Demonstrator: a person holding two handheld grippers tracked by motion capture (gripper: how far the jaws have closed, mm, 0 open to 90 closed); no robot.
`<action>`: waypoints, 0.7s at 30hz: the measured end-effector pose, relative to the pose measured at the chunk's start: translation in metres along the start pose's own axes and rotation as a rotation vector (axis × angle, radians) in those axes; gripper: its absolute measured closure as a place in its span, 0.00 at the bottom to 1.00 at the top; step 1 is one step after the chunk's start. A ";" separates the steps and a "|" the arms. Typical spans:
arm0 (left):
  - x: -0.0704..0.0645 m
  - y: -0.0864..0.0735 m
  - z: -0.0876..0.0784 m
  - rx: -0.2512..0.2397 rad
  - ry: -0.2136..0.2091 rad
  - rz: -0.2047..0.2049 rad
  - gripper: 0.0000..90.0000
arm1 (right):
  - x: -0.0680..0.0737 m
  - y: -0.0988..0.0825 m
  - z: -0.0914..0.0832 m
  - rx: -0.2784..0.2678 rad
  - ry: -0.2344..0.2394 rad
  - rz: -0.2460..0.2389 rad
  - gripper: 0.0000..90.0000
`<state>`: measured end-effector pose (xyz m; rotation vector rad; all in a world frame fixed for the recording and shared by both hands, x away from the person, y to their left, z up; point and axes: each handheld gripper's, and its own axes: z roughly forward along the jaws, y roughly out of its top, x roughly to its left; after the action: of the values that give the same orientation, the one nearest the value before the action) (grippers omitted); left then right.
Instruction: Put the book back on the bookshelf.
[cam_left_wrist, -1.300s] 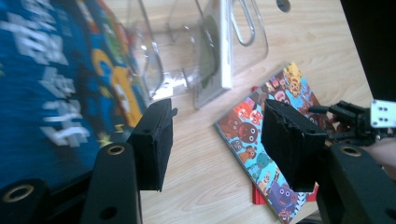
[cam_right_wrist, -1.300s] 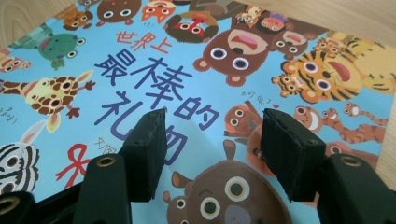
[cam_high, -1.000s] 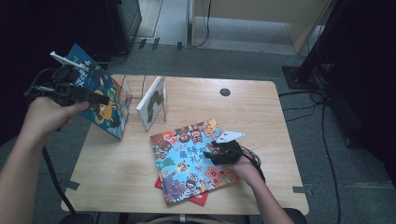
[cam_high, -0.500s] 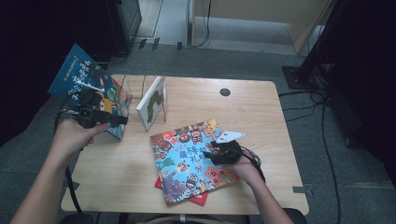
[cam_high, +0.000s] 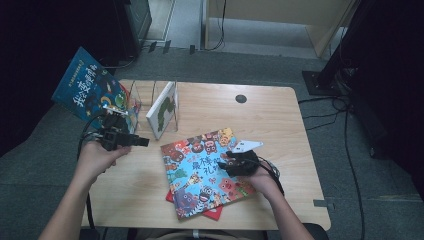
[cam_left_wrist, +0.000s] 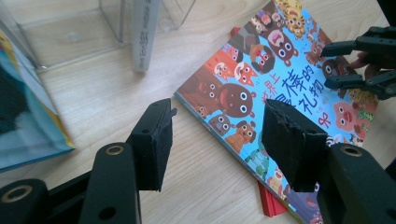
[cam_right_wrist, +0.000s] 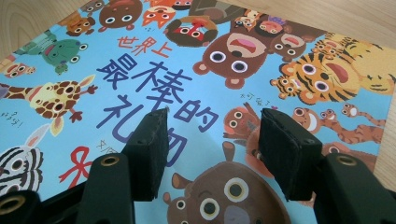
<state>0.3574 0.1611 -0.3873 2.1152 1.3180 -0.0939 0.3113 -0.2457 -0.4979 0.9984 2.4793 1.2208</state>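
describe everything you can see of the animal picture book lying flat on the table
The animal picture book is a thin, glossy, light-blue volume, its cover crowded with cartoon bears, tigers, a giraffe and a zebra around dark blue Chinese title characters. It lies closed and flat, cover up, skewed to the edges of the wooden table, on top of a red book that pokes out beneath its near edge. The right tongs are over its right half, jaws apart with nothing between them; whether they touch the cover is unclear.

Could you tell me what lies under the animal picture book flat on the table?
A red book lies under the animal picture book; only its red edge pokes out at the near corner. Its cover is hidden.
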 end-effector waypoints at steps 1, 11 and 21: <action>0.000 -0.001 0.003 -0.002 -0.005 0.009 0.49 | 0.000 0.000 0.000 0.000 -0.001 -0.001 0.48; -0.003 -0.008 0.041 0.043 -0.022 0.054 0.49 | 0.001 -0.002 -0.001 0.014 -0.003 0.007 0.49; -0.013 -0.002 0.067 0.048 -0.043 0.111 0.50 | 0.004 -0.017 -0.015 -0.006 -0.037 0.027 0.53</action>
<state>0.3664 0.1152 -0.4367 2.2102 1.1820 -0.1248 0.2936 -0.2596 -0.5007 1.0466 2.4405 1.2062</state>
